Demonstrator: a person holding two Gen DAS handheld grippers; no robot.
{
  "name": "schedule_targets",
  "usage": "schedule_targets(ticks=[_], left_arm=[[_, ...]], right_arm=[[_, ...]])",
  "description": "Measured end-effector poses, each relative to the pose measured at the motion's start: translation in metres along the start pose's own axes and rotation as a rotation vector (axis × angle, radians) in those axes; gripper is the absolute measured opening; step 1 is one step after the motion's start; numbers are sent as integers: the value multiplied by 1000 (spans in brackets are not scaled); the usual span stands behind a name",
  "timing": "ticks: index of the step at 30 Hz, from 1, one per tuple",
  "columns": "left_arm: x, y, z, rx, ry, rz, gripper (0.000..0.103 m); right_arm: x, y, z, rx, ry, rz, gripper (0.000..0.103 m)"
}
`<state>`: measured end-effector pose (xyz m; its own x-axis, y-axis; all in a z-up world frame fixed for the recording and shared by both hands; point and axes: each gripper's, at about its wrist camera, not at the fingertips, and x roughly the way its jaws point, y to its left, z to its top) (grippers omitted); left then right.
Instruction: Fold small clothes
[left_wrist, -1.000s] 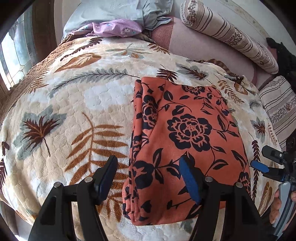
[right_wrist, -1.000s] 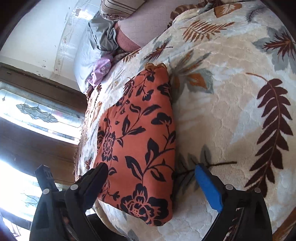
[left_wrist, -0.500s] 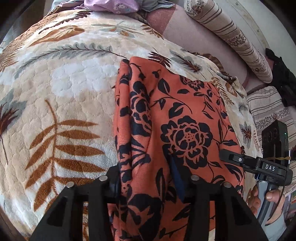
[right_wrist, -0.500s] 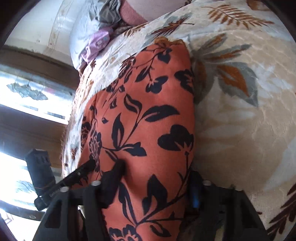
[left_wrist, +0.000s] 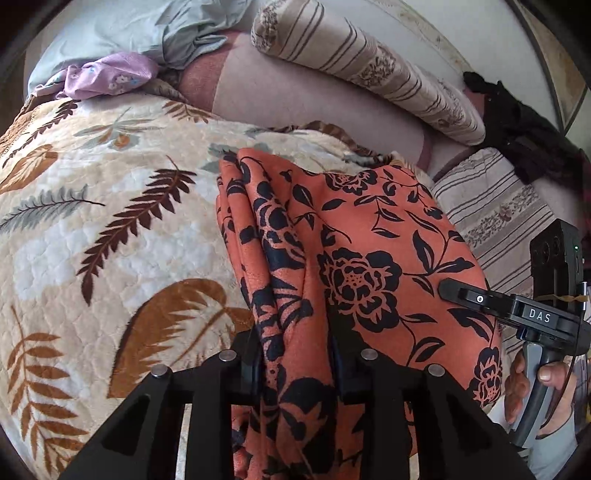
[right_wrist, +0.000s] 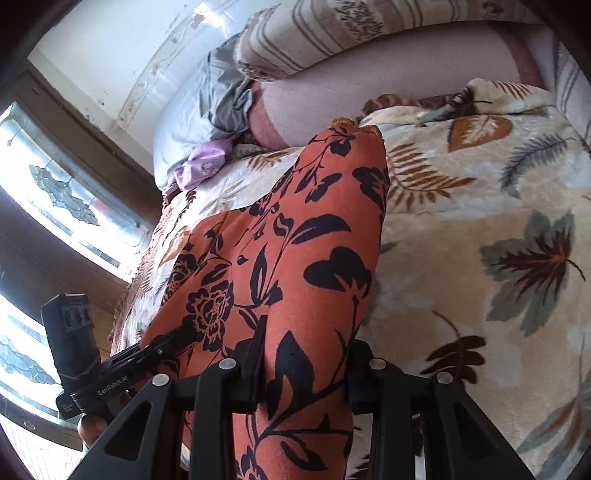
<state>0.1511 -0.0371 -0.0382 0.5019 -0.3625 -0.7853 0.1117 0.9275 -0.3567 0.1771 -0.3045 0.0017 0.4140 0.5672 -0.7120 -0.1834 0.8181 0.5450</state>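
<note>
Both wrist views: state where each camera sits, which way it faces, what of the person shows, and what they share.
Left wrist: on the left gripper, looking down its fingers across the leaf-print blanket toward the striped pillow; a hand holding the right gripper shows at right.
Right wrist: on the right gripper, facing the window; fingers under the left gripper show lower left.
Shared: the orange floral garment, pinched by both grippers.

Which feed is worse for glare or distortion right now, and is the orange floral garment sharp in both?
Right wrist view: the window at left is blown out, glaring white; the orange floral garment is sharp. Left wrist view: even daylight, no glare; garment crisp, with soft shadow in its folds. Both views bend strongly at the fisheye edges, with dark corners.
</note>
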Motion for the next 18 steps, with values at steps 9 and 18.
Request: schedule_targets(ticks=[9,18], left_arm=[[-4,9,-45,32,15,172,62],[15,19,-68,-36,90,207,67]], right_arm=[[-6,-92,-44,222,-79,-151,59],[13,-33,-58,174,10,135,76]])
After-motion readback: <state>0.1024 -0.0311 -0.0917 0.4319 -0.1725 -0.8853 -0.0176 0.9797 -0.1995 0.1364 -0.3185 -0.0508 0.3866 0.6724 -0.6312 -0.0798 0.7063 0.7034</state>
